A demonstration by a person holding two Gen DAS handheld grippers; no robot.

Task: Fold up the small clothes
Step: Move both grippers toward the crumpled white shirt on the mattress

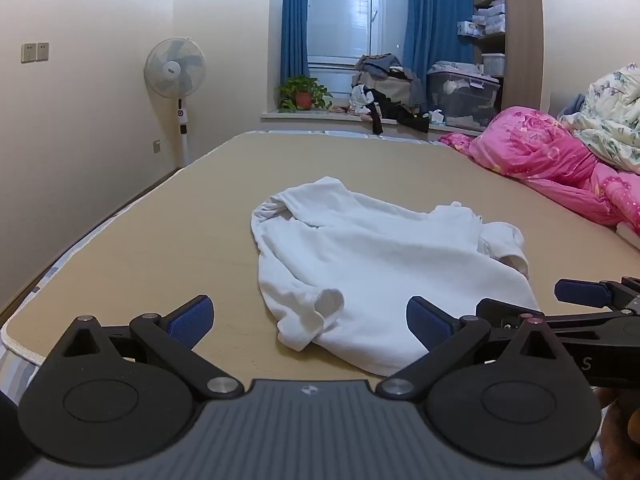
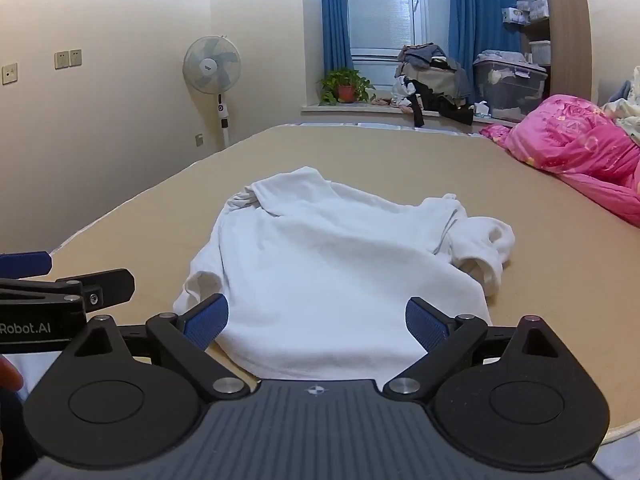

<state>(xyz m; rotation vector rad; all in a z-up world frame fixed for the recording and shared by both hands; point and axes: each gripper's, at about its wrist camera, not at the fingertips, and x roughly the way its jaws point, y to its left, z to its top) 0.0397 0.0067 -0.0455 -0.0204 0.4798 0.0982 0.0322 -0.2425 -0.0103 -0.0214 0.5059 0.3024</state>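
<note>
- I am holding my left gripper (image 1: 310, 322) with its blue pads spread wide and nothing between them; it is hovering at the near edge of the white garment (image 1: 372, 268), over the hem corner that is curling up there.
- I am holding my right gripper (image 2: 316, 322) just as wide apart and just as empty, its pads straddling the near hem of the same garment (image 2: 340, 280).
- The garment is lying rumpled on the tan bed surface (image 1: 160, 240), roughly in its middle, one short sleeve bunching on the right side and the far left edge folding over itself.
- Beyond the garment, on the window ledge, a clear plastic storage bin (image 1: 464, 100) is sitting with pale cloth heaped on its lid and some white fabric showing through its wall; the rest of its contents are too dim to make out.
- Left of the bin, a dark pile of clothes (image 1: 384, 88) is spilling over the ledge; I cannot tell whether a basket is under it.
- A potted plant (image 1: 303, 94) is standing left of that pile.
- Right of the garment, a pink quilt (image 1: 552, 160) is running out of frame, with a pale floral quilt (image 1: 612, 120) lying on it, also cut off.
- A standing fan (image 1: 175, 66) is standing off the bed's far left corner.
- Shelves (image 1: 490, 12) above the bin are holding boxes and books, too small to read.
- Each gripper is showing only partly at the edge of the other's view.
</note>
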